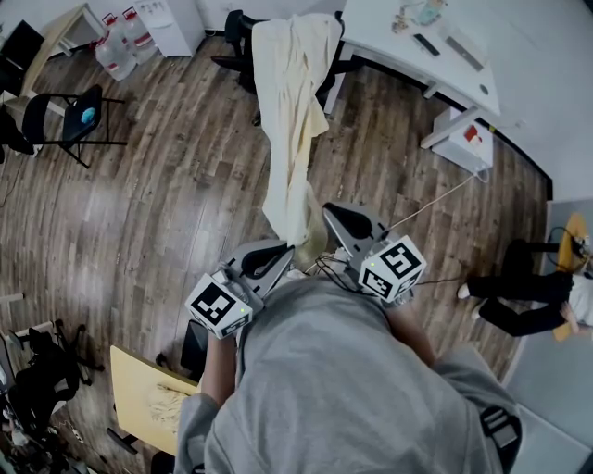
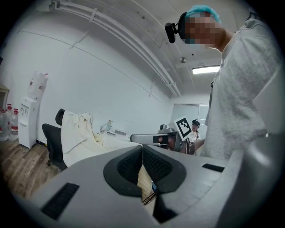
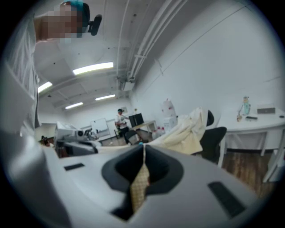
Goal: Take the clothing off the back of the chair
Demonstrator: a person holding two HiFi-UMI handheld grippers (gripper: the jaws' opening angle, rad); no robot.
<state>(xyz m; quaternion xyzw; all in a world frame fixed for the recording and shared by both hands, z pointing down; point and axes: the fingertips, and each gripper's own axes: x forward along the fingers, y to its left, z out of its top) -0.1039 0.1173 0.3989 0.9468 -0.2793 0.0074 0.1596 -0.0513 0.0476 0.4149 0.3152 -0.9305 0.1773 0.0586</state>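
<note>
Head view, cream garment (image 1: 295,83) covers chair (image 1: 239,26), backrest mostly hidden

Nothing legible in any view; lower centre, cube (image 1: 219,307) on left gripper (image 1: 285,252) & cube (image 1: 393,268) on right gripper (image 1: 330,213) bear square markers only.

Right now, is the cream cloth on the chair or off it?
Half on. The cloth drapes over the chair back, its other end pulled out to the left gripper and right gripper, both shut on it.

Wood floor (image 1: 167,204), white desk (image 1: 372,35), white walls (image 2: 89,80)
</note>
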